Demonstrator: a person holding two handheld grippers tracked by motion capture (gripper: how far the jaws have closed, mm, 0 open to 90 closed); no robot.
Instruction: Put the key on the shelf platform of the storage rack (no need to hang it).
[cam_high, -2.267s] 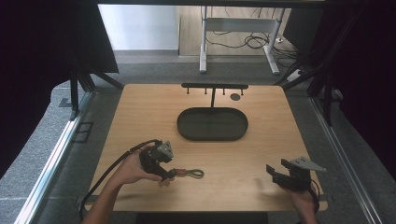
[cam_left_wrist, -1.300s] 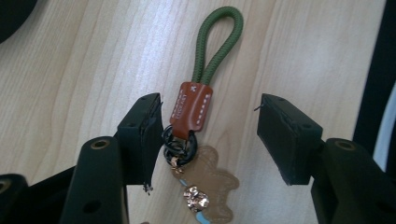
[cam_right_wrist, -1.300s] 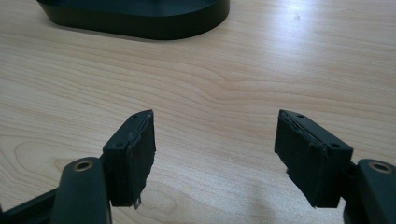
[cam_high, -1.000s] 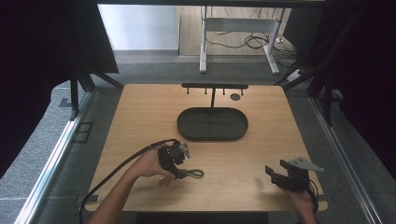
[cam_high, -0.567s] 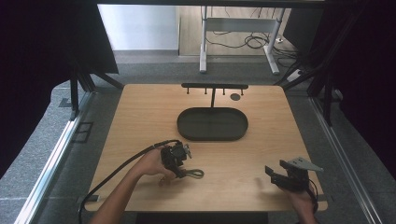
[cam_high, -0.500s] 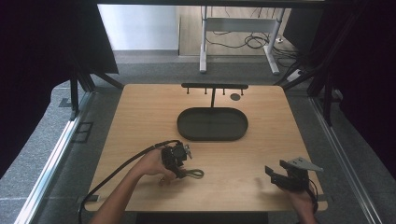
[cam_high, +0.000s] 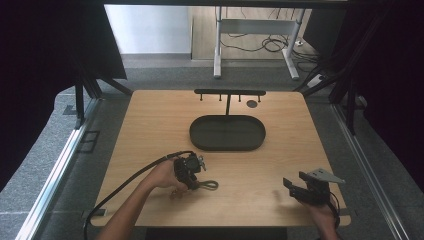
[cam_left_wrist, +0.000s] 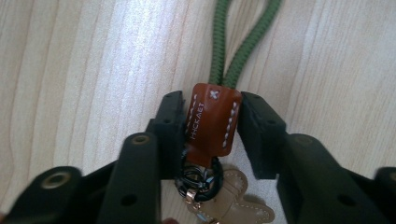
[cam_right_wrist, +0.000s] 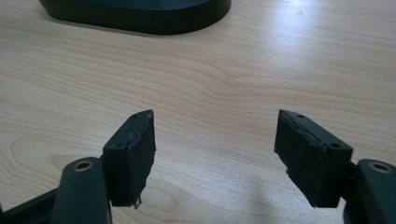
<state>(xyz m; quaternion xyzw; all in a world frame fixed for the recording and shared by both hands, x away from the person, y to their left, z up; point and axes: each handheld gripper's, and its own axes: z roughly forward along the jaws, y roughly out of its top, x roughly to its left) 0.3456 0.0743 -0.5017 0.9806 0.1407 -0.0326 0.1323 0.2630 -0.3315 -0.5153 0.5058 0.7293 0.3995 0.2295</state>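
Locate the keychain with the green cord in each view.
High view: the keychain lies on the table's near left part, at the left gripper.
Left gripper view: centre; its brown leather tab sits between the closed pads, green cord running up.
Right gripper view: keychain not in it.
Shared landmark: the black oval tray, top of the right gripper view.

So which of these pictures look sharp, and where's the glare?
Left gripper view: leather tab sharp, keyring below it blurred, pale glare on the wood upper left. Right gripper view: sheen on the table at top right. High view: dark sides, bright floor beyond.
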